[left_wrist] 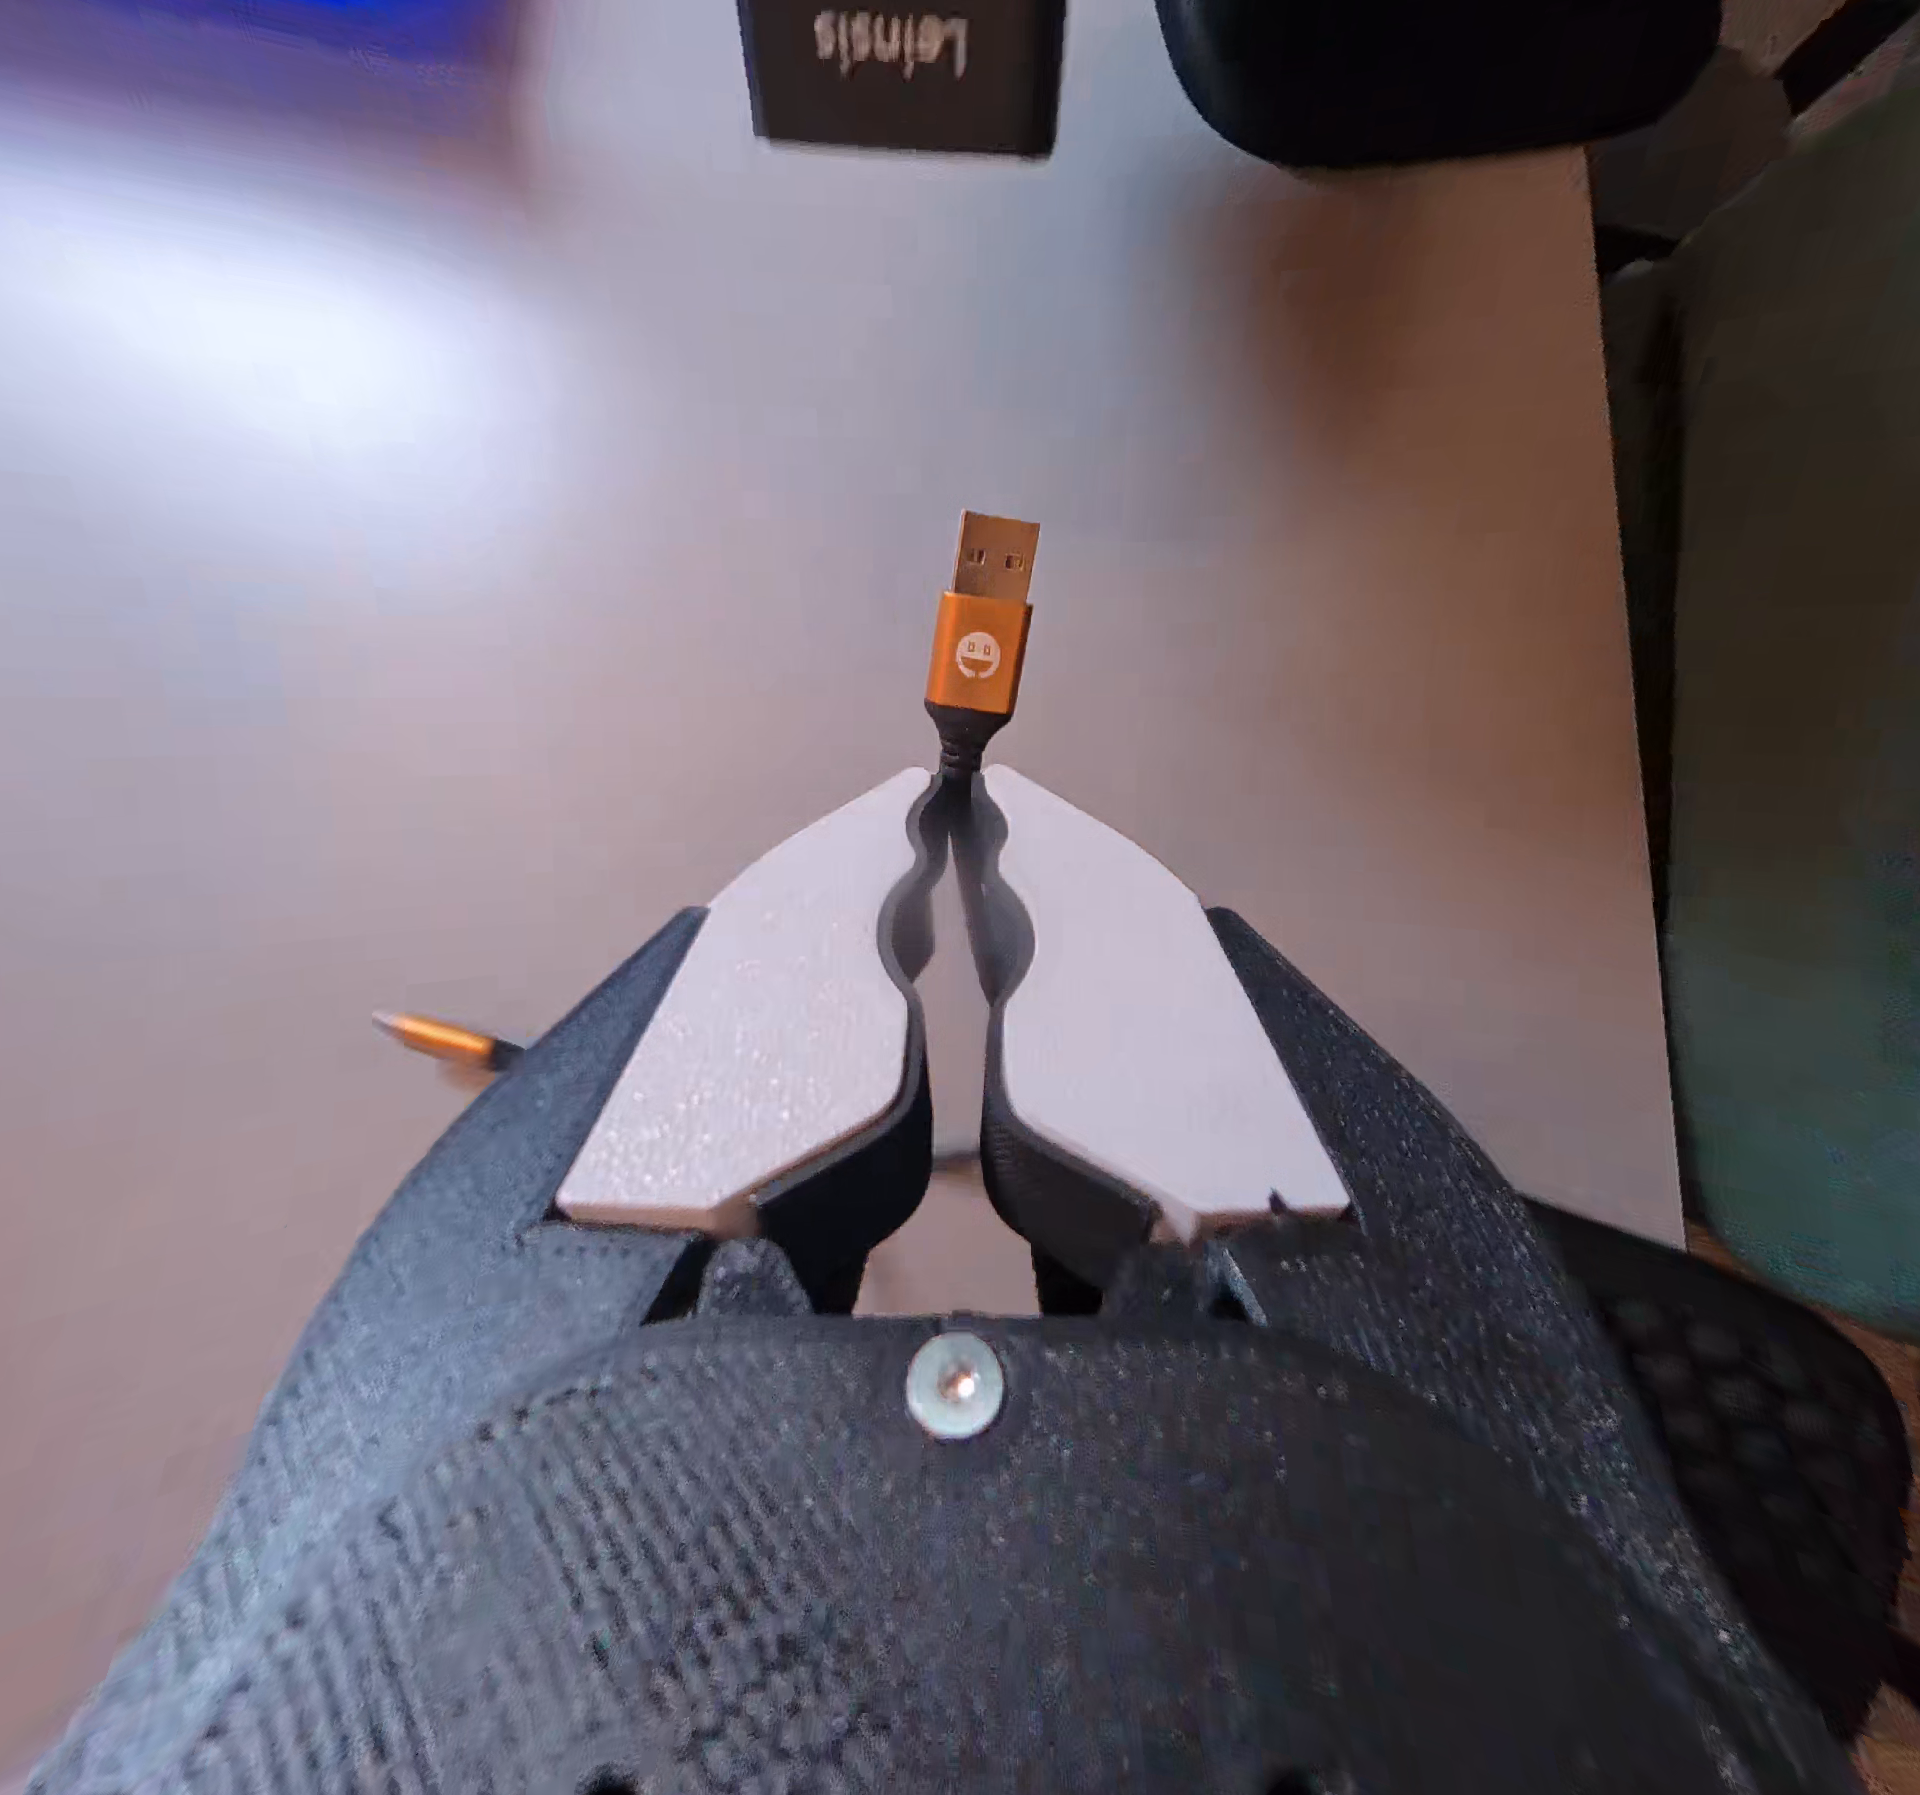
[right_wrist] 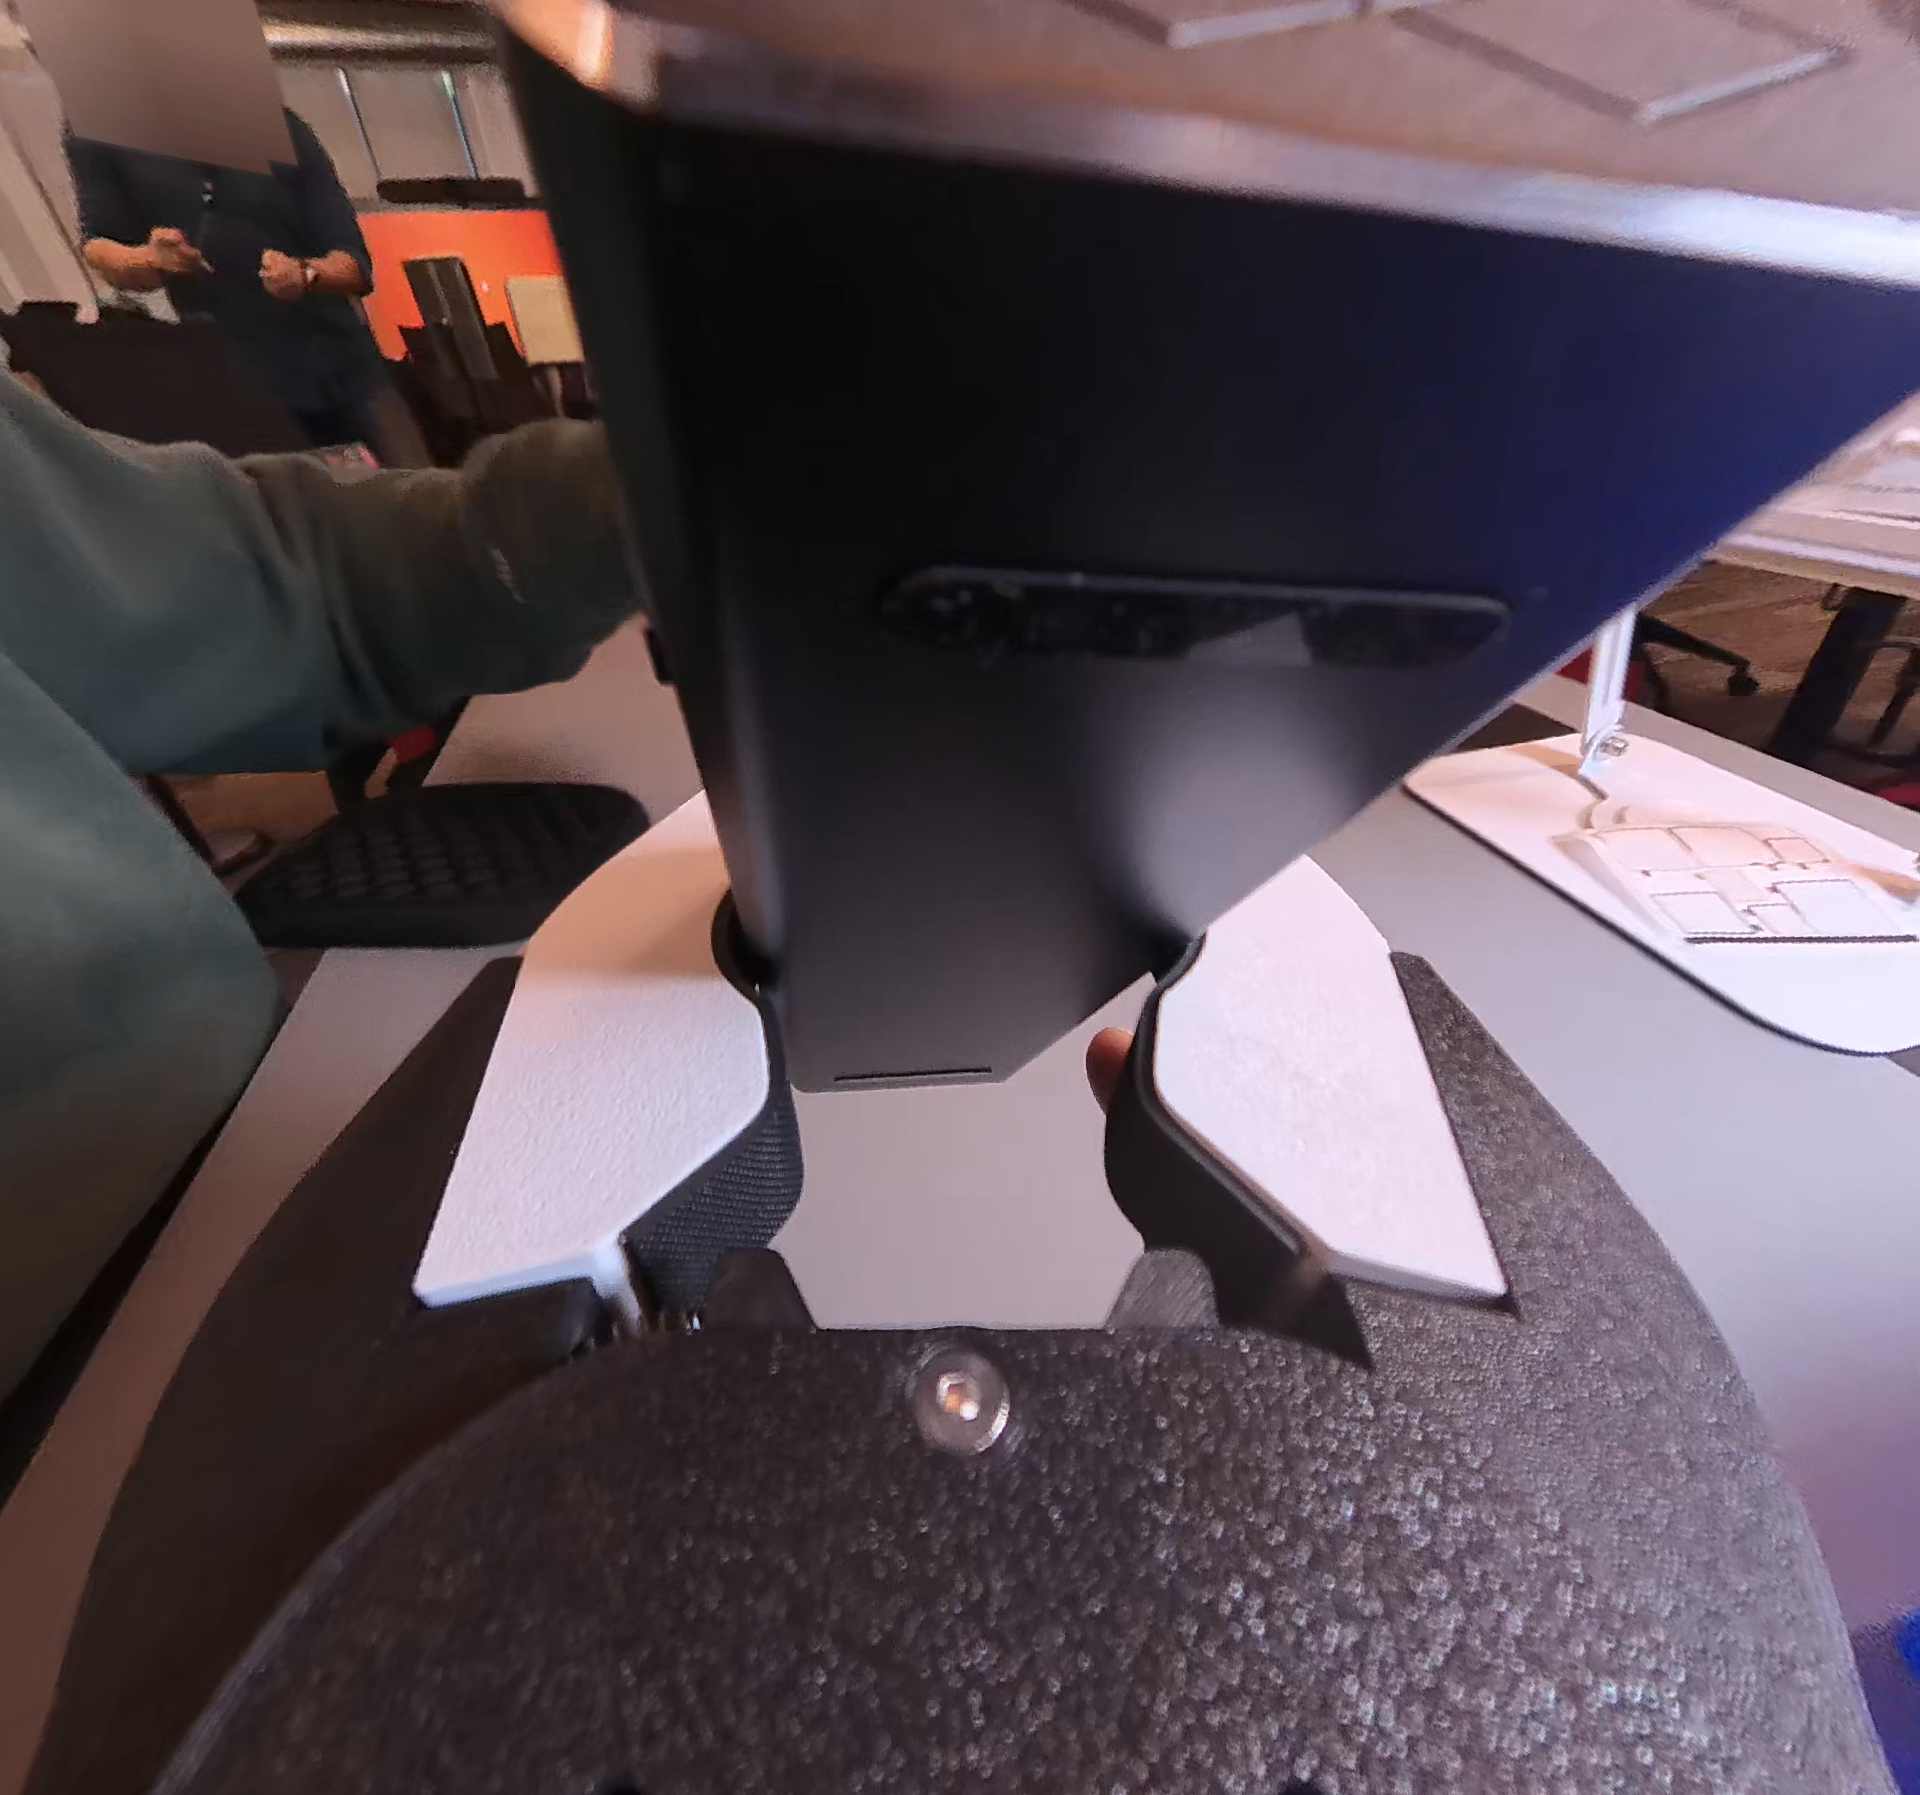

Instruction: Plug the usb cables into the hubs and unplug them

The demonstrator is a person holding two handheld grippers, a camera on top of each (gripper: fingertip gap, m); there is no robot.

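Above the grey bench, we see the left hand-held gripper clenched on a black braided usb cable, its orange-shelled plug pointing forward at the black hub, well short of it. Our right hand-held gripper grips that hub by its near end, lifted off the bench. Another orange connector shows at left.
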